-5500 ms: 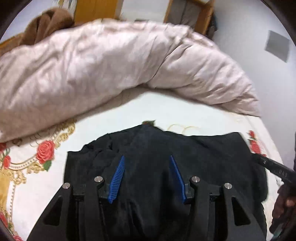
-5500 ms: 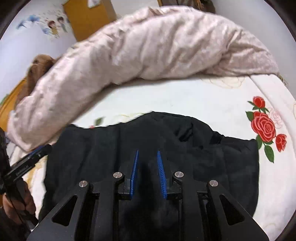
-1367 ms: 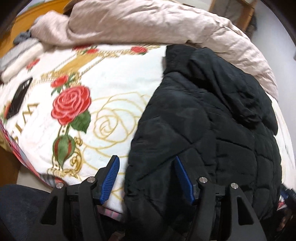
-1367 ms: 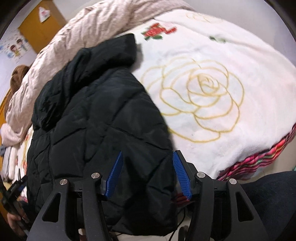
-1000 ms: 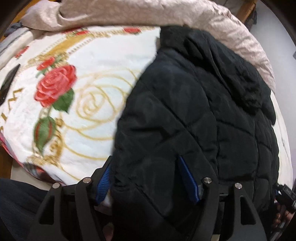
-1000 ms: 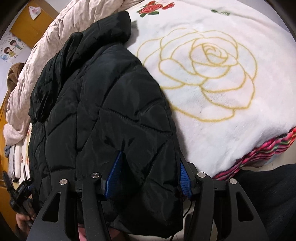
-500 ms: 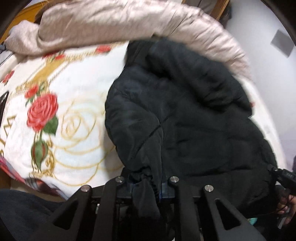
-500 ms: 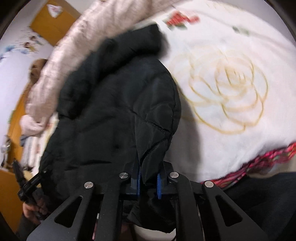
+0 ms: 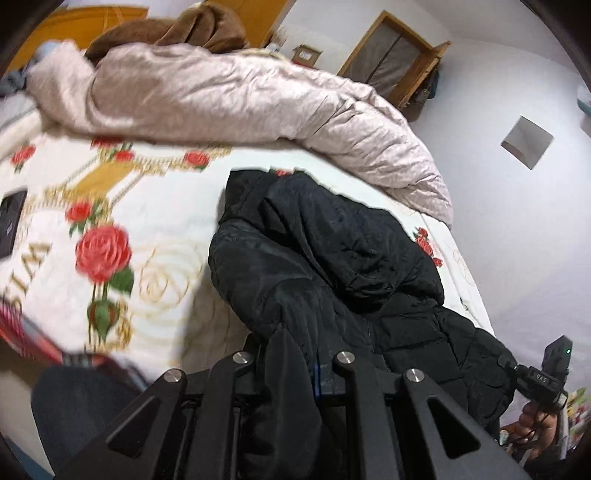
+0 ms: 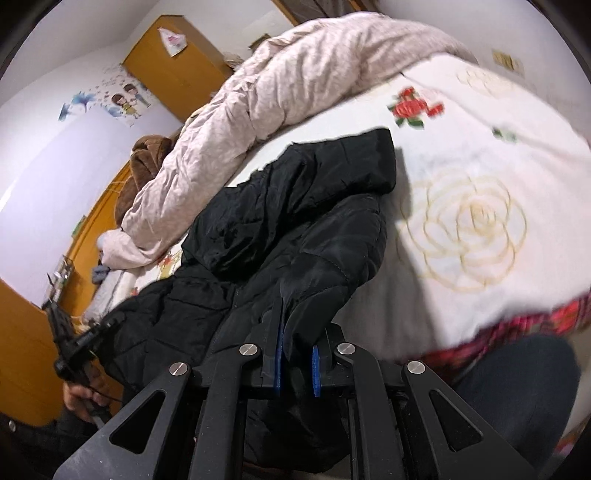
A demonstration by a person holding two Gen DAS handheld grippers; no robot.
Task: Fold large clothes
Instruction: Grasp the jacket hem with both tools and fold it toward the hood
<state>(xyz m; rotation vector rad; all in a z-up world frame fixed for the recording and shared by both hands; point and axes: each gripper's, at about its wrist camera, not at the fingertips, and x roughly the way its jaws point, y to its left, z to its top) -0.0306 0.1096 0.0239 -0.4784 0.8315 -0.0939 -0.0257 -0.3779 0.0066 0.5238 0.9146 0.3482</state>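
Note:
A black quilted hooded jacket (image 9: pixel 332 258) lies on the bed's white rose-printed blanket (image 9: pixel 155 206); it also shows in the right wrist view (image 10: pixel 288 229). My left gripper (image 9: pixel 291 365) is shut on the jacket's lower left corner and lifts it off the bed. My right gripper (image 10: pixel 295 354) is shut on the lower right corner, fabric pinched between its blue pads (image 10: pixel 277 360). The right gripper appears at the right edge of the left wrist view (image 9: pixel 546 373), and the left gripper at the left edge of the right wrist view (image 10: pixel 70 339).
A pink crumpled duvet (image 9: pixel 236 99) lies bunched along the far side of the bed, also in the right wrist view (image 10: pixel 295 81). A brown blanket (image 9: pixel 177 29) sits behind it. A dark phone (image 9: pixel 11 225) lies on the blanket at left. My dark-trousered legs (image 10: pixel 517 387) are at the bed's near edge.
Both grippers closed on the jacket's lower corners and have raised them. The hem has come up off the bed edge and the cameras now look further up the bed.

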